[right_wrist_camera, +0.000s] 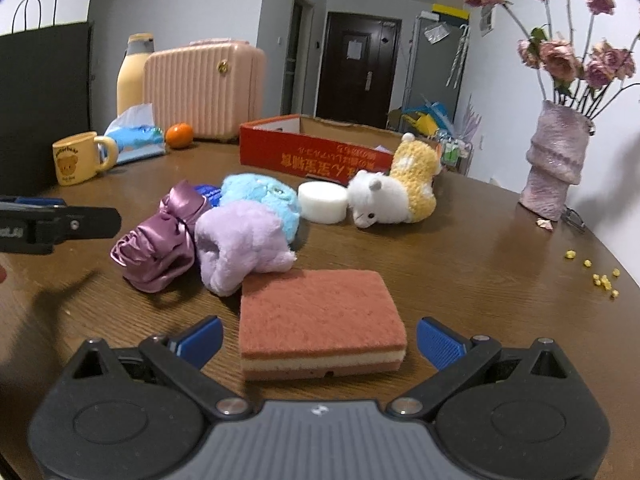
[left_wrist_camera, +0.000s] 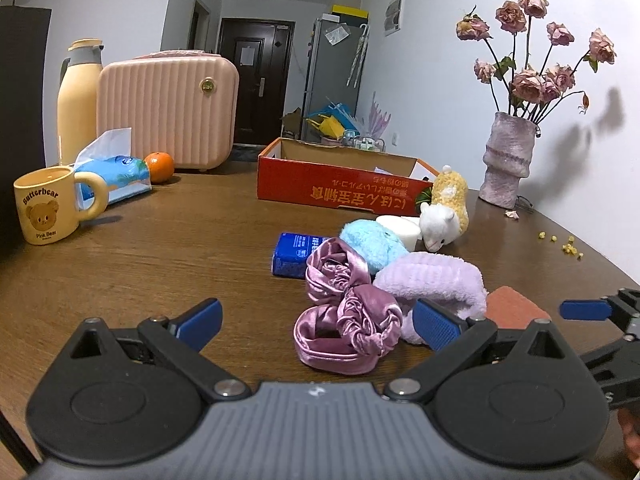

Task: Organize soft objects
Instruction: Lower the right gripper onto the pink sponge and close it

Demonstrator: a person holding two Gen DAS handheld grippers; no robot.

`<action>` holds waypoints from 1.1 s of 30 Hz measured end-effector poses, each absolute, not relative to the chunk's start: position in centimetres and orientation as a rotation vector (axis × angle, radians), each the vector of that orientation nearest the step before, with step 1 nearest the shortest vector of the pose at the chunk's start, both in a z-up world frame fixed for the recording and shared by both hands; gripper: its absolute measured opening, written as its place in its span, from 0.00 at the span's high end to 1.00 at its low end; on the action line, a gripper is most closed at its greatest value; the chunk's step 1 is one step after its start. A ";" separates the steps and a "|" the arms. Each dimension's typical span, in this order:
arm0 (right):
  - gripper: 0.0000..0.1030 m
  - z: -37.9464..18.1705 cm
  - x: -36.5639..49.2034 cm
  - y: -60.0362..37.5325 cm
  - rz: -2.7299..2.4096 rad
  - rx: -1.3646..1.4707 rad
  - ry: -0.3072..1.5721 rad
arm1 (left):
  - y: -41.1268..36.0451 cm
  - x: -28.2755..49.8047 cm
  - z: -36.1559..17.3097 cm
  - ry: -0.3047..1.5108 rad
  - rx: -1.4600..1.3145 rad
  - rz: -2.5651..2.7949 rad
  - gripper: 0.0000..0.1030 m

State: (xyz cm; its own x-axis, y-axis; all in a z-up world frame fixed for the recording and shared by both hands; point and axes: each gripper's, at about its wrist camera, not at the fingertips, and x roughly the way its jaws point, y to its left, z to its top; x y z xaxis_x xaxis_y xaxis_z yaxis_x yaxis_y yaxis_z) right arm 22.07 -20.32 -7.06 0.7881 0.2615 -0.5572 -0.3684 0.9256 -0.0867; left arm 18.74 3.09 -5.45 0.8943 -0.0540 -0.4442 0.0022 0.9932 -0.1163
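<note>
Directly ahead of released right hand-held gripper point(right_wrist_camera: 319, 340): rust-red sponge point(right_wrist_camera: 320, 316), cream middle layer, flat on worktop point(right_wrist_camera: 480, 264); left hand-held gripper point(left_wrist_camera: 318, 320) likewise released.

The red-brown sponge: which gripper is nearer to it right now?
Right. The right gripper is open with the red-brown sponge between its fingers. The left gripper is open over the pink satin scrunchie, with the sponge off to its right beyond the lilac plush.

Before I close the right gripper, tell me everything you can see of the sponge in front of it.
The sponge is a rectangular block lying flat on the table: rough reddish-brown top, cream middle layer, thin reddish base. It sits between the open right gripper, fingers apart from it. Its far left corner meets the lilac plush band.
</note>
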 end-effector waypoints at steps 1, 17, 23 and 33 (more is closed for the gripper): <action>0.00 -7.1 22.5 -20.2 0.346 -0.197 0.580 | 3.1 18.8 -5.5 0.466 -0.115 -0.029 0.00; 0.00 -8.0 25.9 -19.7 0.333 -0.230 0.602 | 2.9 19.2 -6.0 0.490 -0.107 -0.019 0.00; 0.00 -8.2 26.5 -20.1 0.340 -0.277 0.611 | 2.9 19.3 -6.1 0.498 -0.105 -0.018 0.00; 0.01 -8.4 26.8 -20.4 0.346 -0.261 0.589 | 2.7 19.5 -6.2 0.508 -0.103 -0.010 0.00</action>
